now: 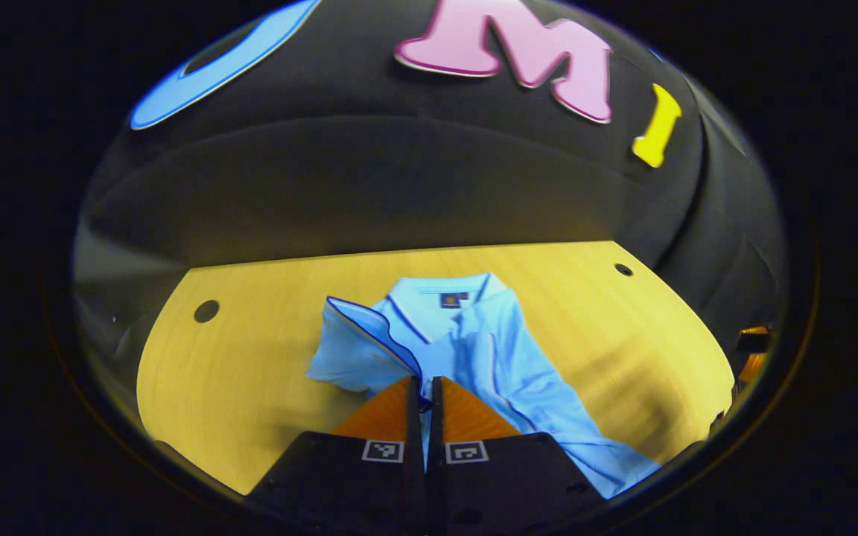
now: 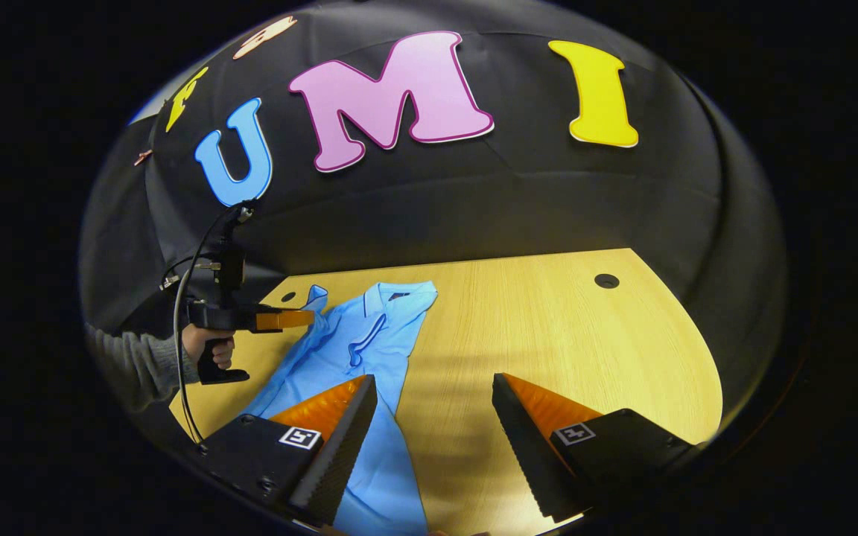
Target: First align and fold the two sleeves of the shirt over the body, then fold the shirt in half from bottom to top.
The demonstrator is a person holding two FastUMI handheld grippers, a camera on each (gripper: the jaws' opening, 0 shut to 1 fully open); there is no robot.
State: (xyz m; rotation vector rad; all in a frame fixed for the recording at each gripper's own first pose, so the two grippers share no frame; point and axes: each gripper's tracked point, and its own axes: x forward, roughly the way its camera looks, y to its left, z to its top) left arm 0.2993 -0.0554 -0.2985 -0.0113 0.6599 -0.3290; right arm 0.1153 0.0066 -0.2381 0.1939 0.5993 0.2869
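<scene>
This is a recording booth, a staged data-collection set and not a lived-in room. Black cloth (image 2: pixel 518 201) hangs as a backdrop right behind the table's far edge and wraps round both sides, closing off the space. The table (image 2: pixel 548 327) is a light wood-grain office top with round cable holes (image 2: pixel 606 281) near its far corners and a curved right edge. At the table's left edge a hand (image 2: pixel 205 344) in a grey sleeve (image 2: pixel 131 365) holds a pistol-grip left claw (image 2: pixel 308 318) with cables (image 2: pixel 179 357) trailing from it. Square printed tracking markers (image 2: pixel 300 437) sit on the near claw's fingers.
</scene>
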